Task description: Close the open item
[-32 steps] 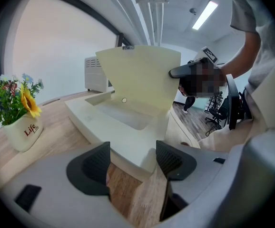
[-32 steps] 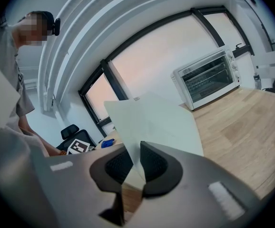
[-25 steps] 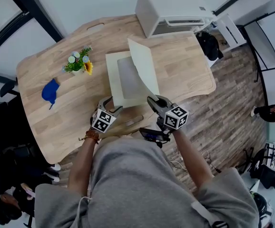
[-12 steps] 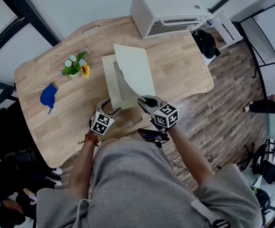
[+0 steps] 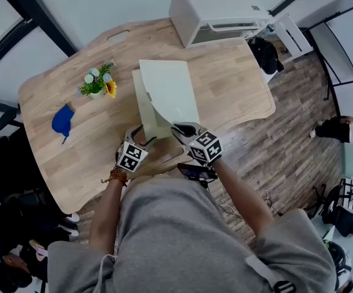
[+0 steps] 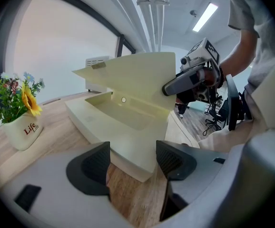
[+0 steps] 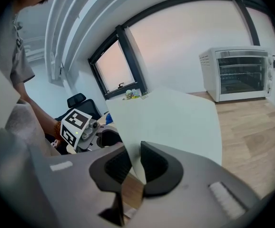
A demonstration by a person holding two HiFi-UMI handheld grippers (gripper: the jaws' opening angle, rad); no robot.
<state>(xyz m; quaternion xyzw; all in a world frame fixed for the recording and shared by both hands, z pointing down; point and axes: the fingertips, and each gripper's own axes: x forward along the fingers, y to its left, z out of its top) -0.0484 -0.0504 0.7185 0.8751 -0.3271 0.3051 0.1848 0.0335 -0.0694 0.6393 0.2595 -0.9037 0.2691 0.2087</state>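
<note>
A cream box (image 5: 141,105) lies on the wooden table (image 5: 72,157), its hinged lid (image 5: 165,90) tilted partway down over the tray. My right gripper (image 5: 178,129) is shut on the lid's near edge. In the right gripper view the thin lid (image 7: 175,122) runs between that gripper's (image 7: 135,167) pads. My left gripper (image 5: 141,135) stands open at the box's near left corner. In the left gripper view the tray (image 6: 113,122) lies just beyond the open left gripper (image 6: 132,163), with the lid (image 6: 132,77) slanting above it.
A small flower pot (image 5: 98,84) and a blue object (image 5: 62,119) sit left of the box. A white toaster oven (image 5: 216,8) stands at the table's far edge. A dark bag (image 5: 267,57) rests beyond the table's right edge, above the wood floor.
The lid has swung down and to the left over the tray, and my right gripper moved left with it. The left gripper has stayed at the box's corner.
</note>
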